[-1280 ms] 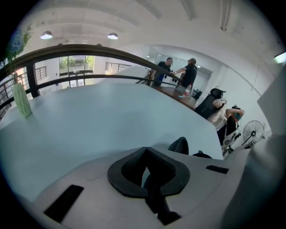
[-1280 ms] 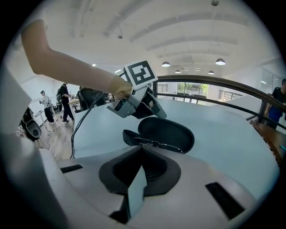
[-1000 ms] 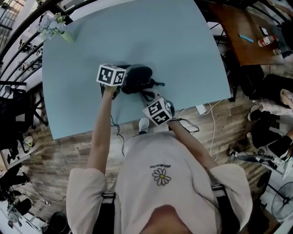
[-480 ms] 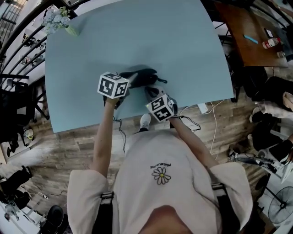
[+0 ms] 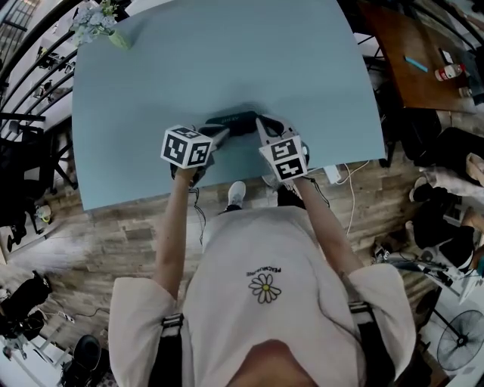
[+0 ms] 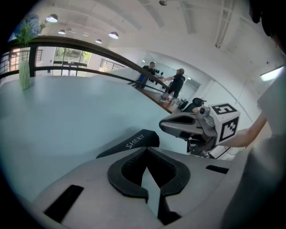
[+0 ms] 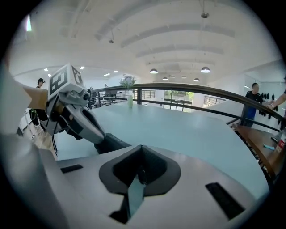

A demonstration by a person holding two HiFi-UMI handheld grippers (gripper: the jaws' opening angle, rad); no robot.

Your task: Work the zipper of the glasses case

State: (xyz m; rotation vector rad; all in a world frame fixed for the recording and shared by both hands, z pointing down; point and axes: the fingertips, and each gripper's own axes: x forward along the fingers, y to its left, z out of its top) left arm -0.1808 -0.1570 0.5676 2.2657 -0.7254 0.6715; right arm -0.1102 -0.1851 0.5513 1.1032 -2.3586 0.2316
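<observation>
The black glasses case lies on the pale blue table, near its front edge. White lettering shows on the case in the left gripper view. My left gripper comes in from the left, its jaws shut and pinching the case's left end. My right gripper is at the case's right end with its jaws shut. A small dark tab, apparently the zipper pull, sits between its tips. In the right gripper view the case shows beyond the left jaw, under the left gripper.
A vase of flowers stands at the table's far left corner. A brown wooden table with small items is off to the right. Cables lie on the wooden floor by the table's front edge. People stand far behind.
My right gripper has swung from the case's near side round to its right end. The case has shifted a little right and now looks longer and flatter. The left gripper stays at its left end.
</observation>
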